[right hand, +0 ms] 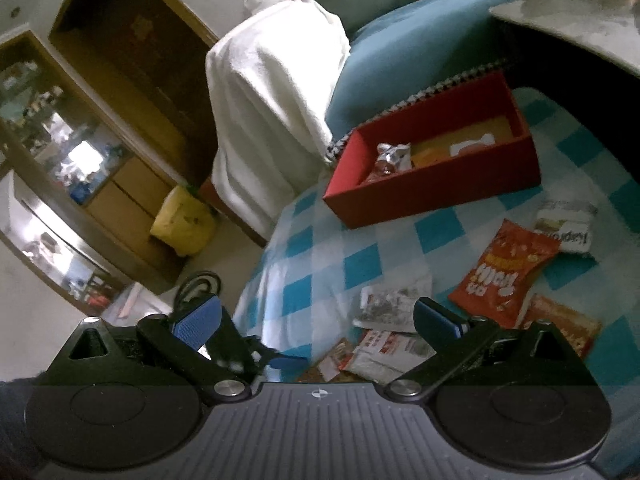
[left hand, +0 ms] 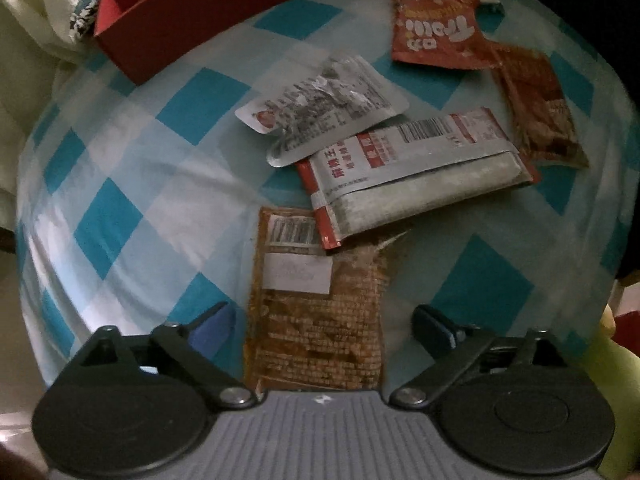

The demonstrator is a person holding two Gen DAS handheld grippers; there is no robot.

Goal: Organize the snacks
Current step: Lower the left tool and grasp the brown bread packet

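My left gripper (left hand: 322, 320) points down at the blue-checked bedcover (left hand: 132, 184) with its jaws wide open. A brown snack packet (left hand: 316, 320) lies flat between its fingers, which stand clear of it on both sides. Overlapping the packet's far end is a white-and-red packet (left hand: 420, 176), with a silver one (left hand: 328, 104) beyond. An orange-red packet (left hand: 436, 28) and a dark red one (left hand: 540, 108) lie at the far right. The red box (right hand: 432, 184) holds a silver wrapped snack (right hand: 394, 156) and a yellow-orange packet (right hand: 460, 136). My right gripper (right hand: 316, 316) hovers open and empty over the bed's near edge.
A white packet (right hand: 568, 228) lies beside the orange-red one (right hand: 504, 272). Past the bed's left edge are a white draped cloth (right hand: 272, 100), a yellow bag (right hand: 184, 220) on the floor and a wooden cabinet (right hand: 80, 140). A teal blanket (right hand: 420, 48) rises behind the box.
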